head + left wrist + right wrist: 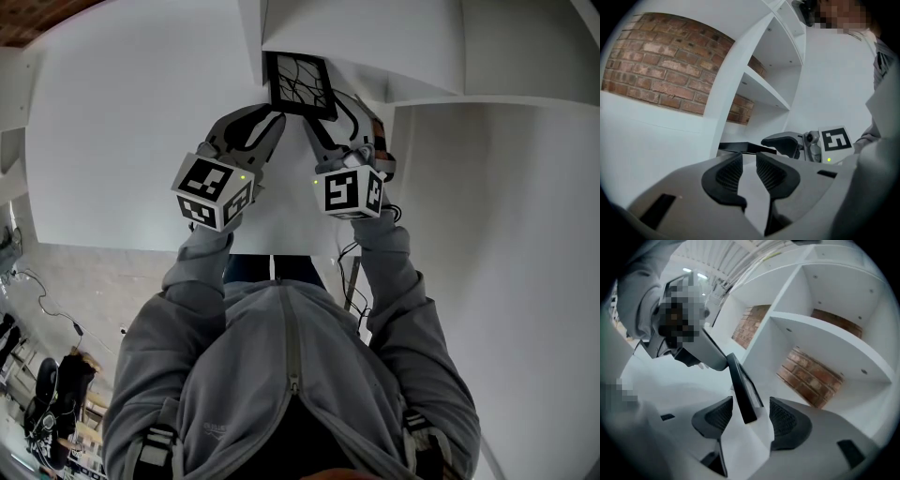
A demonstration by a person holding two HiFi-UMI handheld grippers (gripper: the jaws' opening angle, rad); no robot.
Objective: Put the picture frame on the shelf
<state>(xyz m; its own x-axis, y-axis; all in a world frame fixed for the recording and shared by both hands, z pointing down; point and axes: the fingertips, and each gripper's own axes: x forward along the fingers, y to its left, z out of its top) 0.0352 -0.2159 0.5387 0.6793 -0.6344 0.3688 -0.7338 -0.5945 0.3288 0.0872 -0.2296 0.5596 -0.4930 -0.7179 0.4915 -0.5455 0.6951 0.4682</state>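
Looking down from the head view, a person in a grey zip hoodie [281, 375] holds both tools up to a white shelf unit [422, 56]. Black rectangular picture frame [300, 82], w/ a dark branching line print on its pale face, sits at the front edge of a shelf opening, just above both sets of fingers. L gripper [270, 117] is at its lower left corner, R gripper [325, 114] at its lower right. Each carries a black-and-white marker cube [214, 190]. From up here can't tell whether either tool has hold of it.

R gripper view settles that side: jaws apart, frame's near edge standing btwn the ribbed black pads [785, 416] w/ a gap each side, no pad pressing. Frame is tilted here, face toward the shelves. Same view shows L gripper's finger at the frame's far edge; touching or just close, can't tell.

L gripper view: its jaws apart, nothing btwn them, only white surface. Frame appears beyond them as a thin dark slab, edge-on, w/ R gripper's grey finger just over it. Red brick wall [661, 70] behind the shelf unit shows plainly in the 2 gripper views.
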